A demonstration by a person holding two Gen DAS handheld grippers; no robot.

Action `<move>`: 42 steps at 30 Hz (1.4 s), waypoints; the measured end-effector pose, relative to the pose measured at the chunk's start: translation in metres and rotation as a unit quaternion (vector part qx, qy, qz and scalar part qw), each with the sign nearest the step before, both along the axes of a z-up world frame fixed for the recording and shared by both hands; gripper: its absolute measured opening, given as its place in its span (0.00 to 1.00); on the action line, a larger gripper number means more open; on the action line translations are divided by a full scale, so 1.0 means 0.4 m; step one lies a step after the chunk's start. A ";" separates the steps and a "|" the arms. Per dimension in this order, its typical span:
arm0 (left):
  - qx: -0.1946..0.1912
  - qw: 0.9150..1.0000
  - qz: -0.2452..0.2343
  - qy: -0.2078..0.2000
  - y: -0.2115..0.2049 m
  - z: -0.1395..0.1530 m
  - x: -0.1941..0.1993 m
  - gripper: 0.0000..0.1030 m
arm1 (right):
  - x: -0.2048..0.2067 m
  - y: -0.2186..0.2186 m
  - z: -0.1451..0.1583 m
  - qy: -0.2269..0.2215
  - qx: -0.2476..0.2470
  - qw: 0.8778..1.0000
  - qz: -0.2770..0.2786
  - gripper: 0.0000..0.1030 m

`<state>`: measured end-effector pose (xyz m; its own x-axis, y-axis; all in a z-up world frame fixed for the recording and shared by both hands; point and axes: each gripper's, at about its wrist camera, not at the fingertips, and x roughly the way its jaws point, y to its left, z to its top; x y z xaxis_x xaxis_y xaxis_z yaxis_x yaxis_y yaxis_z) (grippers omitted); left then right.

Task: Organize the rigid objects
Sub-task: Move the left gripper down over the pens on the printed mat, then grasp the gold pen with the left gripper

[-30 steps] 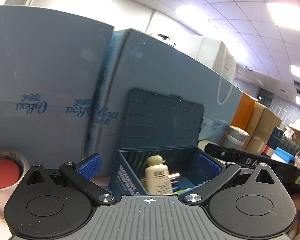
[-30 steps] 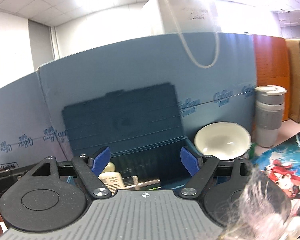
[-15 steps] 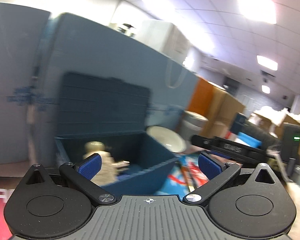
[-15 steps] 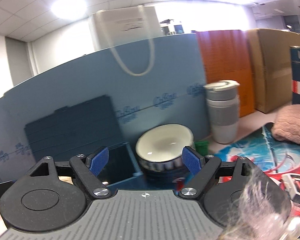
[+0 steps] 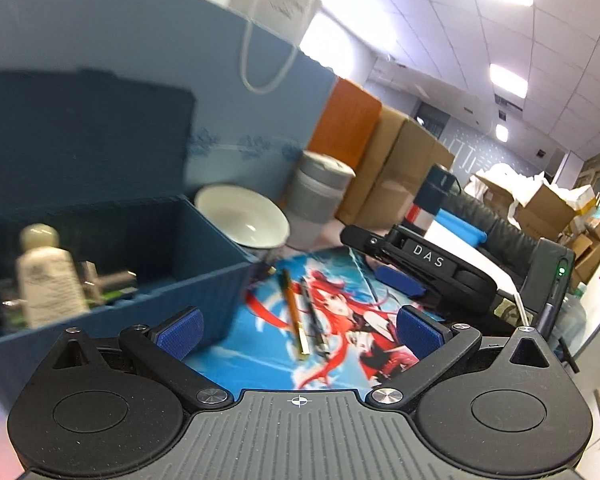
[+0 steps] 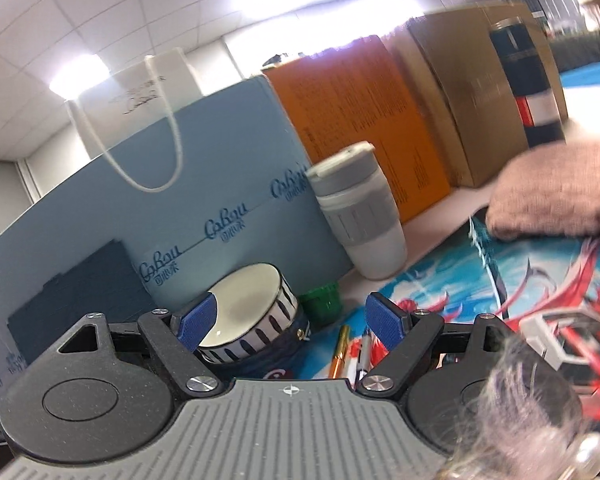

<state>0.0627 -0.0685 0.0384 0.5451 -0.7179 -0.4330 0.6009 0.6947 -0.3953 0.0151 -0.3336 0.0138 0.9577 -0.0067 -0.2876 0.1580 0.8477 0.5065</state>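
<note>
An open dark blue box (image 5: 204, 280) stands at the left in the left wrist view. A cream bottle (image 5: 46, 280) and other small items are inside it. On the printed mat (image 5: 260, 344) an orange pen (image 5: 294, 314) and a black pen (image 5: 314, 320) lie side by side, just beyond my left gripper (image 5: 299, 330). That gripper is open and empty. My right gripper (image 6: 292, 322) is open too, with a white bowl (image 6: 240, 312) and the orange pen (image 6: 340, 352) ahead of it. Its black housing marked DAS (image 5: 428, 258) shows at the right of the left wrist view.
A grey lidded cup (image 6: 360, 228) and a green cap (image 6: 322, 306) stand behind the bowl. Blue, orange and brown cartons wall the back. A pink cloth (image 6: 560, 192) lies at the mat's far right, beside a dark bottle (image 6: 528, 80).
Both views have swung to the right: the box slid to the left side, and the mat with the two pens came into view. The right view has also tilted.
</note>
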 end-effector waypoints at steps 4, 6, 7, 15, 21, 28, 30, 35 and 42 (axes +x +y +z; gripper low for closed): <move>0.014 1.000 0.010 0.008 -0.059 -0.029 0.023 1.00 | -0.012 -0.040 -0.022 -0.002 0.023 1.000 -0.019 0.78; 0.019 1.000 0.017 0.013 -0.085 -0.047 0.035 1.00 | -0.013 -0.064 -0.034 0.000 0.044 0.999 -0.026 0.78; 0.023 1.000 0.017 0.013 -0.099 -0.055 0.040 1.00 | -0.015 -0.075 -0.041 0.002 0.055 0.998 -0.033 0.78; 0.084 0.996 0.033 -0.026 -0.236 -0.101 0.062 0.80 | -0.039 -0.118 -0.061 -0.004 0.106 0.993 -0.050 0.78; 0.160 0.985 0.045 -0.047 -0.340 -0.132 0.091 0.43 | -0.042 -0.136 -0.065 -0.004 0.123 0.991 -0.053 0.78; 0.193 0.979 0.054 -0.031 -0.375 -0.180 0.141 0.35 | -0.041 -0.142 -0.069 -0.003 0.135 0.990 -0.048 0.78; 0.200 0.978 0.053 -0.036 -0.377 -0.181 0.144 0.34 | -0.039 -0.140 -0.070 -0.001 0.137 0.990 -0.046 0.78; 0.220 0.973 0.058 -0.044 -0.383 -0.174 0.153 0.10 | -0.034 -0.138 -0.074 0.002 0.134 0.990 -0.042 0.78; 0.207 0.978 0.027 -0.030 -0.331 -0.162 0.138 0.07 | -0.021 -0.127 -0.083 0.015 0.123 0.992 -0.035 0.78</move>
<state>0.1178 -0.2009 -0.0263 0.6109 -0.4577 -0.6460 0.5727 0.8189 -0.0386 0.0066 -0.3845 -0.0192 0.9483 0.0016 -0.3175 0.2302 0.6853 0.6909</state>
